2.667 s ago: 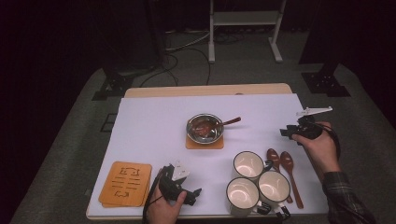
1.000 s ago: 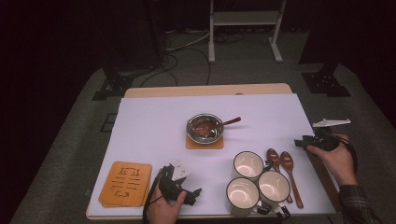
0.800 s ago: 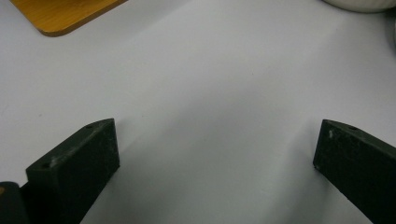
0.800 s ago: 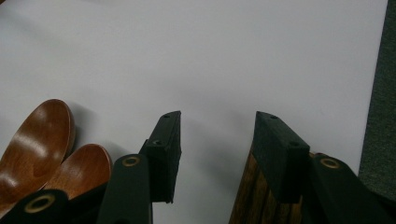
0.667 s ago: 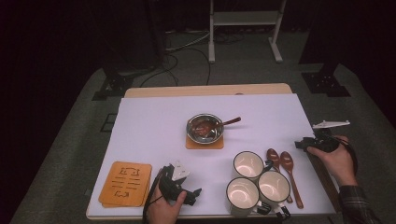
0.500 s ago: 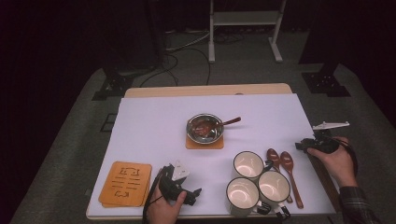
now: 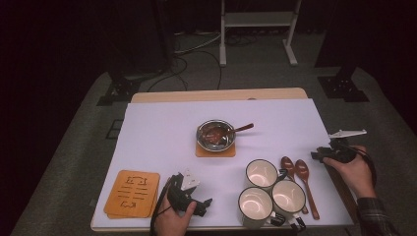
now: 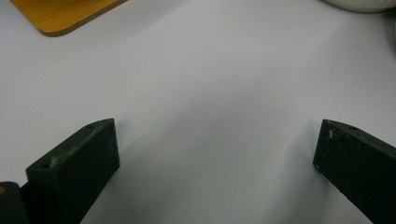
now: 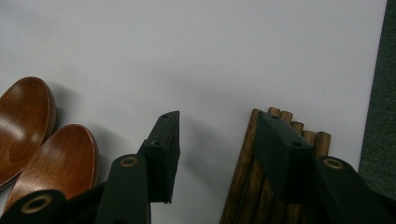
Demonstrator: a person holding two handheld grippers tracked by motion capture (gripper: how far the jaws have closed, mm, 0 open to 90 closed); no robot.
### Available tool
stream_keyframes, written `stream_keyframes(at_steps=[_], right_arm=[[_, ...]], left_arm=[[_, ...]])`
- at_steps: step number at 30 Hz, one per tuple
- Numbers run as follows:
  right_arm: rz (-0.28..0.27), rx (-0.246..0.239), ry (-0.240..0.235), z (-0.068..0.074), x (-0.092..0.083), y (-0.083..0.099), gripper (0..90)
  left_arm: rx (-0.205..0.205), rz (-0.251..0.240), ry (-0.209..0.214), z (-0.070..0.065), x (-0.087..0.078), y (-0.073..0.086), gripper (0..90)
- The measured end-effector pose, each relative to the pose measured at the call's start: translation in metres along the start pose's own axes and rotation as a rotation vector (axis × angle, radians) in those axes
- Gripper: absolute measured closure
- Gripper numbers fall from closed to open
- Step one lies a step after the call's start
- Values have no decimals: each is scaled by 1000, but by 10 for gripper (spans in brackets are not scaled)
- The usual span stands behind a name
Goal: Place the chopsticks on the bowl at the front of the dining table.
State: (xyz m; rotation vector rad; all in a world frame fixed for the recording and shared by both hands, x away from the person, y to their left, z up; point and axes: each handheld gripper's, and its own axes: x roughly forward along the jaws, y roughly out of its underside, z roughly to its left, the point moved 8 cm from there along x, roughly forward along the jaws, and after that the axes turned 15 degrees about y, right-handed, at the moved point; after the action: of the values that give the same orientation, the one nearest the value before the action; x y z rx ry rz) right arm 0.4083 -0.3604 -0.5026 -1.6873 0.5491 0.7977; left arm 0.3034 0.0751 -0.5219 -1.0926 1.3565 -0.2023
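Observation:
My right gripper (image 7: 318,154) hovers at the table's right edge and points left, held by a hand. In the right gripper view its jaws (image 9: 219,121) stand open with bare white table between them. One jaw lies over a bundle of dark wooden chopsticks (image 9: 243,177), not pinching it. Two wooden spoons (image 9: 28,121) lie just left of that gripper, also seen at the spoons (image 7: 295,169) from above. My left gripper (image 7: 196,199) rests near the front edge, and its jaws (image 8: 215,135) are wide open over the white surface.
A metal bowl (image 7: 215,133) with a spoon in it sits on a wooden coaster (image 7: 215,150) mid-table. Three white mugs (image 7: 261,173) cluster at the front right. A stack of orange coasters (image 7: 133,193) lies front left. The table's right edge (image 9: 373,93) is close to my right gripper.
Since the earliest frame my right gripper has drawn back toward the right edge and nearer the person. Over the last second it has barely shifted. The left gripper has stayed put.

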Motion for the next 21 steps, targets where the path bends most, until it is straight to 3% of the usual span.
stream_keyframes(at_steps=[21], right_arm=[[5,-4,-11,6,0,3,498]], left_arm=[[0,0,0,0,0,0,0]])
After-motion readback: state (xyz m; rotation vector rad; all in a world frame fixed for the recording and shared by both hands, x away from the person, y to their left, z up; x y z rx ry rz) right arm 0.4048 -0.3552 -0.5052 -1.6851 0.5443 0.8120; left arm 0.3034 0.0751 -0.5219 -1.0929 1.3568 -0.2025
